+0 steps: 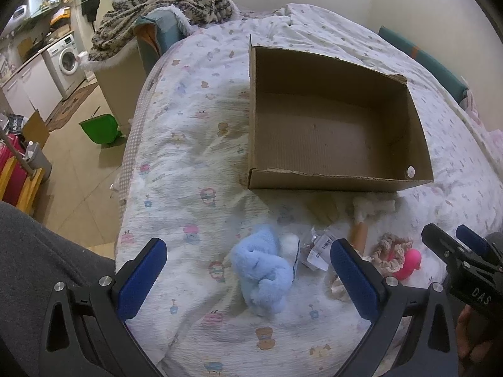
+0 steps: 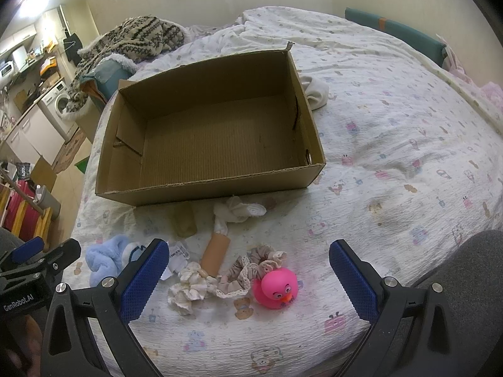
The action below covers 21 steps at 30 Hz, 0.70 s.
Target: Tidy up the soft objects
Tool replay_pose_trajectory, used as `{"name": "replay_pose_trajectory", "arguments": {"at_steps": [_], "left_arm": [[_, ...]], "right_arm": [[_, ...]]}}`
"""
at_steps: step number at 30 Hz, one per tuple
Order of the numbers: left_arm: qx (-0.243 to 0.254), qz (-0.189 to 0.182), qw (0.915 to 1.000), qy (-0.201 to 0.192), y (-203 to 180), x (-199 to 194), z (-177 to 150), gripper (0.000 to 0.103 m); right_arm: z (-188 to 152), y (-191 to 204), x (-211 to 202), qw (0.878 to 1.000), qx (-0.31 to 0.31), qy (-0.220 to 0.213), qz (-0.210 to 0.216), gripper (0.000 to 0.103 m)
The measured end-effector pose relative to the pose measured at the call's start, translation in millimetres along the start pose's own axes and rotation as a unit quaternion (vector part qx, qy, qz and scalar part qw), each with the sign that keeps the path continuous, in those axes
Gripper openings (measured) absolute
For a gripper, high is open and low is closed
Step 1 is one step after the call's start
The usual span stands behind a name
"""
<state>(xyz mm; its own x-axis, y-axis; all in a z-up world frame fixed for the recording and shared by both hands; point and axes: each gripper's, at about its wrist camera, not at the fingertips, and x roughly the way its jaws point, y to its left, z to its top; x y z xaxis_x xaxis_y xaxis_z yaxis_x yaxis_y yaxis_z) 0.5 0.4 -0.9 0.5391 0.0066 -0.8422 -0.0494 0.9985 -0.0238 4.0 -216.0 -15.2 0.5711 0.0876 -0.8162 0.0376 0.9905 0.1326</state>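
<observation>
An open, empty cardboard box (image 1: 333,135) sits on the bed; it also shows in the right wrist view (image 2: 213,144). In front of it lie a fluffy light-blue cloth (image 1: 264,270) (image 2: 103,260), a pink rubber duck (image 2: 276,286) (image 1: 408,264), beige lace scrunchies (image 2: 248,270), a cream ruffled scrunchie (image 2: 188,289), a tan tube with white cloth (image 2: 217,248) and a tagged item (image 1: 317,248). My left gripper (image 1: 248,279) is open just above the blue cloth. My right gripper (image 2: 248,279) is open above the scrunchies and duck.
A white sock (image 2: 314,91) lies right of the box. The patterned quilt (image 1: 188,163) covers the bed. A knitted blanket (image 1: 163,6) is piled at the far left corner. A green bin (image 1: 100,128) and washing machine (image 1: 66,59) stand on the floor left.
</observation>
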Motion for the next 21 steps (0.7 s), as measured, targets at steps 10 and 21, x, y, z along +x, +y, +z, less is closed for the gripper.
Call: {"name": "replay_pose_trajectory", "arguments": {"at_steps": [10,21], "left_arm": [[0.001,0.000,1.0000,0.001,-0.6,-0.2,0.1,0.103],[0.001,-0.002,1.0000,0.002,-2.0,-0.3,0.0,0.103]], "right_arm": [[0.1,0.1,0.2,1.000,0.000,0.000,0.000,0.103],[0.2,0.8,-0.2,1.000,0.000,0.001,0.000,0.103]]}}
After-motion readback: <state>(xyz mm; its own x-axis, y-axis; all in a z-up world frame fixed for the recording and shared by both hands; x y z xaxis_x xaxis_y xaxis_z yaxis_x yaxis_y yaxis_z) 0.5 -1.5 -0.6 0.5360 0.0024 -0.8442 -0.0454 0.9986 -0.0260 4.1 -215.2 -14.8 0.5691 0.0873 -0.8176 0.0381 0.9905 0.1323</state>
